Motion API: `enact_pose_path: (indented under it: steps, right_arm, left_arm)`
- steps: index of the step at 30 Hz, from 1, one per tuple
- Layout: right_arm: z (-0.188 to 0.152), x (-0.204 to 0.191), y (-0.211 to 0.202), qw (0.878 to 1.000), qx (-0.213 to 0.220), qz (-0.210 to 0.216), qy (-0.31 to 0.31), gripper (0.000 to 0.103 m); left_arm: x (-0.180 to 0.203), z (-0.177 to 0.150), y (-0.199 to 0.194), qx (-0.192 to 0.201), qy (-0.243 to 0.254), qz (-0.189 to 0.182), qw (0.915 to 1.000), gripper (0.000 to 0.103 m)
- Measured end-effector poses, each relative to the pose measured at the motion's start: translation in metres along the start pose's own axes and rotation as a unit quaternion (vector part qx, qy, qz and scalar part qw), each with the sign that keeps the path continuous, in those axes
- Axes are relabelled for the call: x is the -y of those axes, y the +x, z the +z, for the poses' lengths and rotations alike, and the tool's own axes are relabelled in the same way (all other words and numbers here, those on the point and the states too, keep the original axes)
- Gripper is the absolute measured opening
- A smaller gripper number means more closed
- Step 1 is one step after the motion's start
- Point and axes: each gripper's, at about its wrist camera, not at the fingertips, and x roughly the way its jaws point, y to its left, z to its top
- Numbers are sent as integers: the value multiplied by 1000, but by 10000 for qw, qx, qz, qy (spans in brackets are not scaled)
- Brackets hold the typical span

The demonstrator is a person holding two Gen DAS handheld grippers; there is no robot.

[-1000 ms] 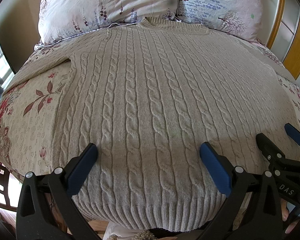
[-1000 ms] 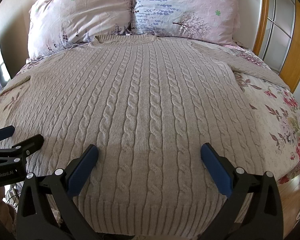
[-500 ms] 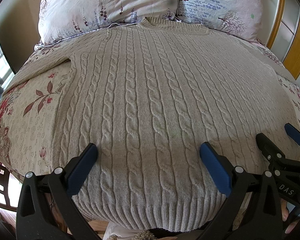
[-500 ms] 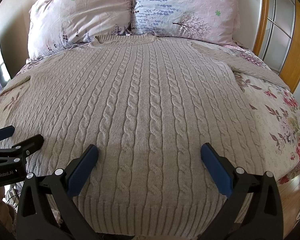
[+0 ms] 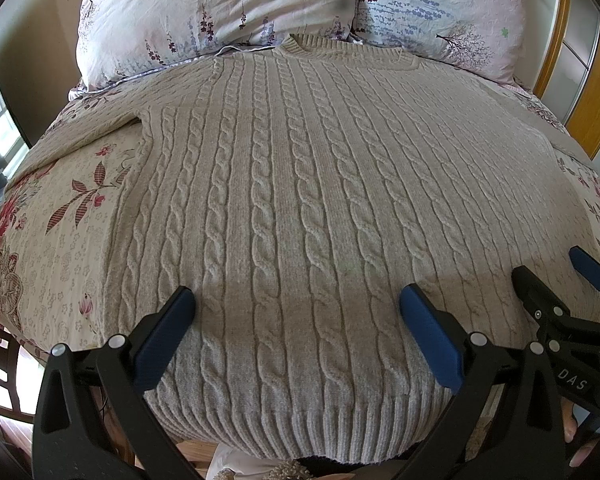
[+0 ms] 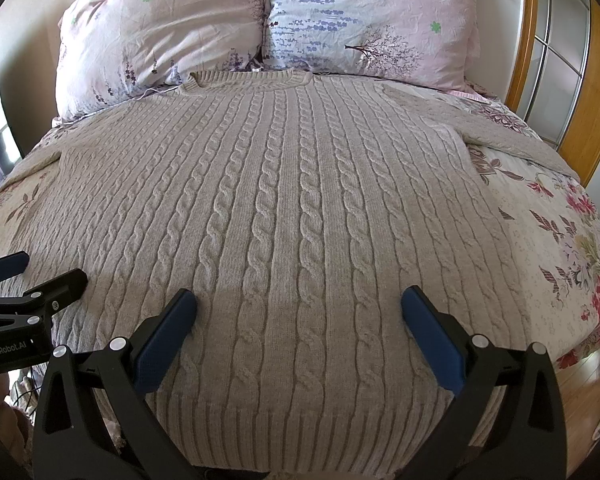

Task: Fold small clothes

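Both grippers, left (image 5: 296, 328) and right (image 6: 298, 328), hover with jaws wide apart over the hem of the sweater (image 5: 320, 184), which lies flat on the bed (image 5: 60, 240). The thick knit looks soft, floppy and fairly heavy; I'd pinch the hem corners.

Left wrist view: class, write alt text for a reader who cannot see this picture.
A beige cable-knit sweater lies spread flat, front up, on a floral bed, collar toward two pillows. The open left gripper hovers over the hem with nothing between its blue pads; the right gripper, also open, shows at the right edge.
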Motion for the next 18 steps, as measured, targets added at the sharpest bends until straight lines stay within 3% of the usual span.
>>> enact_pose_path:
  steps: [14,18]
  right_arm:
    - [1,-1,1,9997,80,134,-195,102]
    - [1,2,3,9982,217,380,-417,102]
  left_arm:
    - [0,1,0,-70,53,-24,10000,101]
    - [-1,6,3,-95,110,-61,9999,101]
